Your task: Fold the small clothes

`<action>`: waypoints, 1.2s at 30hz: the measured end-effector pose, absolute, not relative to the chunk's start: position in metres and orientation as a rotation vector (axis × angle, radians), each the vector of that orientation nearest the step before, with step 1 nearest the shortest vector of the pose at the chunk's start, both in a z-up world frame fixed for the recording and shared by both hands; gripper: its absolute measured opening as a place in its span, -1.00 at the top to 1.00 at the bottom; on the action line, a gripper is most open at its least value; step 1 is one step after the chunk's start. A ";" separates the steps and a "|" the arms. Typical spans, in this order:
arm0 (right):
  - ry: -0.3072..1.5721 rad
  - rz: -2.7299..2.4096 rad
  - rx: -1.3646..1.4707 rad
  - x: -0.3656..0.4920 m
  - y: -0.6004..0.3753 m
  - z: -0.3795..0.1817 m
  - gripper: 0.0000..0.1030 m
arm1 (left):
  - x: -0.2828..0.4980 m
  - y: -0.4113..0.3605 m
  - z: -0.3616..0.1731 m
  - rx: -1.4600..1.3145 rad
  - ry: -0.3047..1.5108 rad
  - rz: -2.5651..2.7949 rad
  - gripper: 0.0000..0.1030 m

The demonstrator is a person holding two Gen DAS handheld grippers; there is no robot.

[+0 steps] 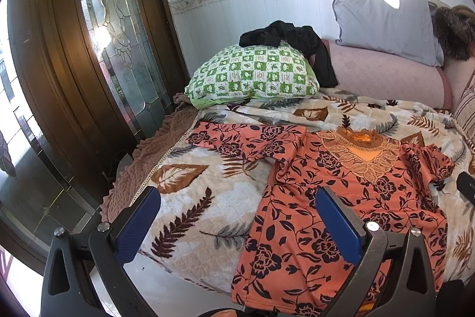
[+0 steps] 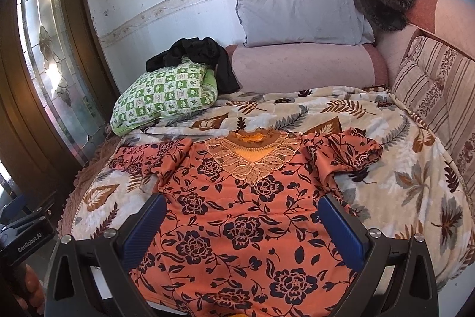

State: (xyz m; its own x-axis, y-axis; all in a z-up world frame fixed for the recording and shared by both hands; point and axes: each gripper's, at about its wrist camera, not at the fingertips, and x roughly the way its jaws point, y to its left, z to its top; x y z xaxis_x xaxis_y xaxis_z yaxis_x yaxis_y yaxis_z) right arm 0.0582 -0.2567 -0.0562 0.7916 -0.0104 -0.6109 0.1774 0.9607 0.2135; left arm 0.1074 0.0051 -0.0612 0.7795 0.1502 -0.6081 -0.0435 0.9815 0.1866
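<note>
- Garment under work: an orange blouse printed with dark flowers and leaves, lying flat and face up on the leaf-patterned blanket that covers the bed.
- Neckline carries a beige lace yoke shaped like leaves, ending in a point on the chest.
- I see the left sleeve spread flat toward the door side; the right sleeve is bunched and wrinkled.
- Hem hangs over the near bed edge in both wrist views.
- Left gripper: I read the blue pads as spread wide, holding nothing, above the blouse's left edge and the blanket.
- Right gripper: pads spread wide, nothing held, over the blouse body.
- Behind the blouse, a green checked pillow bears a black garment; a grey pillow leans on the wall.
</note>
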 end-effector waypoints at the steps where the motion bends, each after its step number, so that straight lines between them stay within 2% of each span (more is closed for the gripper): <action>1: 0.657 -0.109 0.274 0.065 -0.261 -0.060 -1.00 | 0.115 0.001 -0.064 0.175 0.675 0.106 -1.00; 8: 0.701 -0.155 0.328 0.128 -0.319 -0.104 -1.00 | 0.202 -0.044 -0.115 0.170 0.789 0.042 -1.00; 12: 0.736 -0.197 0.358 0.164 -0.391 -0.148 -1.00 | 0.280 -0.086 -0.171 0.037 0.925 -0.069 -1.00; 15: 0.753 -0.267 0.386 0.182 -0.450 -0.177 -0.99 | 0.317 -0.118 -0.224 0.038 1.051 -0.055 -1.00; 18: 0.772 -0.281 0.419 0.201 -0.500 -0.196 -0.99 | 0.319 -0.131 -0.256 0.054 1.021 -0.050 -1.00; 22: 0.832 -0.264 0.527 0.230 -0.541 -0.223 -0.97 | 0.326 -0.131 -0.256 0.014 1.009 -0.117 -1.00; 23: 0.828 -0.288 0.595 0.232 -0.552 -0.230 -0.90 | 0.326 -0.129 -0.251 0.007 0.975 -0.124 -1.00; 25: 0.779 -0.345 0.750 0.229 -0.574 -0.241 -0.80 | 0.328 -0.125 -0.249 0.004 0.954 -0.105 -1.00; 27: 0.722 -0.318 0.828 0.223 -0.575 -0.244 -0.79 | 0.337 -0.122 -0.259 -0.020 1.033 -0.123 -1.00; 29: 0.737 -0.285 0.741 0.231 -0.559 -0.239 -0.79 | 0.342 -0.120 -0.269 -0.036 1.086 -0.124 -1.00; 32: 0.825 -0.316 0.585 0.247 -0.533 -0.236 -0.78 | 0.339 -0.120 -0.265 0.004 1.036 -0.090 -1.00; 34: 0.881 -0.396 0.585 0.254 -0.537 -0.247 -0.78 | 0.336 -0.121 -0.258 0.038 0.992 -0.087 -1.00; 35: 0.902 -0.428 0.606 0.257 -0.542 -0.255 -0.75 | 0.334 -0.123 -0.255 0.050 0.976 -0.093 -1.00; 36: 0.925 -0.439 0.628 0.259 -0.548 -0.264 -0.43 | 0.334 -0.122 -0.254 0.054 0.971 -0.102 -1.00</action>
